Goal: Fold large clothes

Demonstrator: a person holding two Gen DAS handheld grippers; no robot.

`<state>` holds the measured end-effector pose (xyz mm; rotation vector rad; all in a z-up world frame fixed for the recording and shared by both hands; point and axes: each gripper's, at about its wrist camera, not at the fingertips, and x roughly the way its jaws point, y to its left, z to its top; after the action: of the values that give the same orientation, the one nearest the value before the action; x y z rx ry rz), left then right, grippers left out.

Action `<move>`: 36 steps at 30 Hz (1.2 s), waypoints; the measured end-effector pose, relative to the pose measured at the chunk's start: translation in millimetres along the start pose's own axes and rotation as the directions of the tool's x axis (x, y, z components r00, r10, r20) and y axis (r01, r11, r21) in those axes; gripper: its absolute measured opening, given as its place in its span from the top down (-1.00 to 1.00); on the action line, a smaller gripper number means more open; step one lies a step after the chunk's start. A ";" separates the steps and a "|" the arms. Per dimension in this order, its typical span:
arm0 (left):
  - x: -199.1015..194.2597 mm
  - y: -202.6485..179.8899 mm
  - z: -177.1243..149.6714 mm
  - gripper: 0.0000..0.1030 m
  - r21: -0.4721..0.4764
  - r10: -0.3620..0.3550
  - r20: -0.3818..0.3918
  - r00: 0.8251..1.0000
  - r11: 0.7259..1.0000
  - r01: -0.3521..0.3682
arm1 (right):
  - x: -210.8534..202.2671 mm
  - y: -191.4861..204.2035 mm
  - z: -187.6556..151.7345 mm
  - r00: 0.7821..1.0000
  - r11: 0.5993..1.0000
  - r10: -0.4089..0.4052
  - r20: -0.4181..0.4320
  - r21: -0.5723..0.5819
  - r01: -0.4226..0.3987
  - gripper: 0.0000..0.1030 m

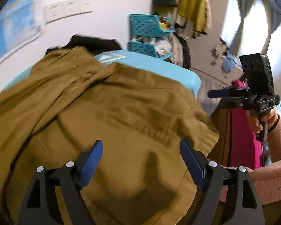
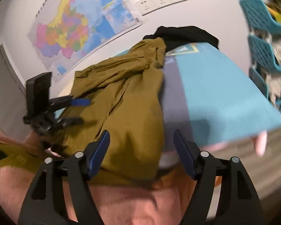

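in the left wrist view the left gripper [image 1: 141,166] is held wide open above the olive garment [image 1: 106,108], gripping nothing, seemingly between folds, while the garment is spread over the blue table [image 1: 185,73] with a black garment [image 1: 95,41] at its far end. in the right wrist view the right gripper [image 2: 141,152] is likewise spread and empty over the near hem, and teal baskets [image 2: 262,37] are seen at the far right, clear of the work.

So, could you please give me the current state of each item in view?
Left claw: open, empty, over the garment.
Right claw: open, empty.
Olive garment: crumpled, partly folded on the table.
Black garment: bunched at the table's far end.
Blue table: partly covered.
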<state>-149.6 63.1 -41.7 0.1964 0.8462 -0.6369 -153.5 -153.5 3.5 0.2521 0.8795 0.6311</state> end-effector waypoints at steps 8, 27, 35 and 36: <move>-70.9 48.0 -53.6 -0.57 -0.203 0.199 0.072 0.977 0.962 -0.181 | 67.1 -14.6 31.6 0.990 0.998 0.061 -0.125 0.017 -0.060 0.73; -156.5 122.0 -197.4 -0.65 -0.617 0.321 -0.003 0.947 0.745 -0.254 | 72.6 -22.3 30.8 0.960 0.977 0.213 -0.179 0.052 -0.207 -0.13; -157.3 120.9 -212.5 -0.28 -0.677 0.101 0.186 0.977 0.734 0.053 | 84.0 -16.9 32.5 0.927 0.949 0.315 -0.202 0.061 -0.309 -0.11; -157.1 122.8 -214.0 -0.27 -0.689 0.090 0.195 0.977 0.721 0.071 | 84.1 -14.7 32.6 0.924 0.946 0.322 -0.209 0.044 -0.320 -0.11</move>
<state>-289.5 317.8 -75.1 -0.5543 0.8187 -0.2818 -82.3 -112.4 -36.5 0.3451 1.0584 0.9737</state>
